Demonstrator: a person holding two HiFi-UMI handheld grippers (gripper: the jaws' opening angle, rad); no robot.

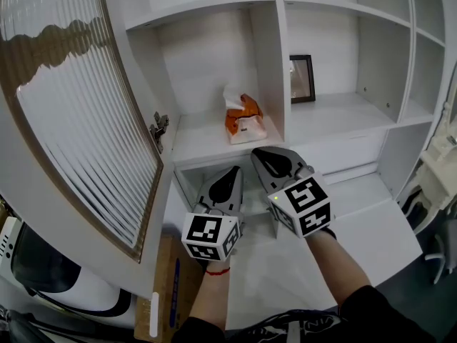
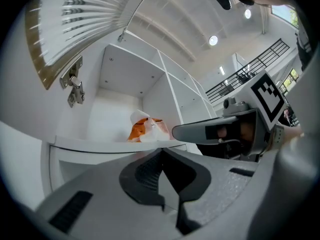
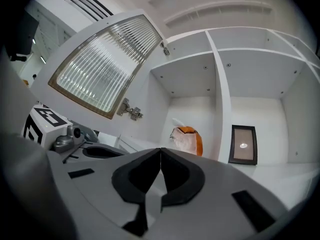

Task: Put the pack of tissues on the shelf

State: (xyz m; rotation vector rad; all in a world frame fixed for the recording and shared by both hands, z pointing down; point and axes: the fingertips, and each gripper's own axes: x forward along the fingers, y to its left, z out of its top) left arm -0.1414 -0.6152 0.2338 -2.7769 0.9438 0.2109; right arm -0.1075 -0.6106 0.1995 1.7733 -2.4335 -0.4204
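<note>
Entry: tissue placement, at the shelving unit.

Right gripper (image 3: pixel 160 156): jaws together, pads meeting edge to edge, nothing between them. Left gripper (image 2: pixel 161 156): likewise closed and empty. The two sit side by side, the right one slightly higher and further toward the unit.

Pack of tissues (image 1: pixel 244 119): orange and white, standing on the shelf (image 1: pixel 207 145) ahead of and above both sets of tips, apart from them. It is slightly right of the left gripper's line and nearly dead ahead of the right gripper's. A tuft of white tissue shows at its top. It sits near the divider (image 1: pixel 274 63), which lies to the right of the right gripper's line.

Judgement: the pack looks placed, so the step in hand is clearing out.

Notes for doing it well:
- Draw both grippers back along their own pointing lines, not upward, so the tips do not catch the shelf's front lip.
- The glass door (image 1: pixel 78 113) hangs open on the left gripper's outer side, with its hinge (image 1: pixel 160 128) ahead and left of that gripper. I would allow the left hand no leftward sweep.
- The picture frame (image 1: pixel 302 78) stands beyond the divider, right of the right gripper. No reason to go near it.
- I cannot tell how stably the pack stands. Avoid nudging it.
</note>
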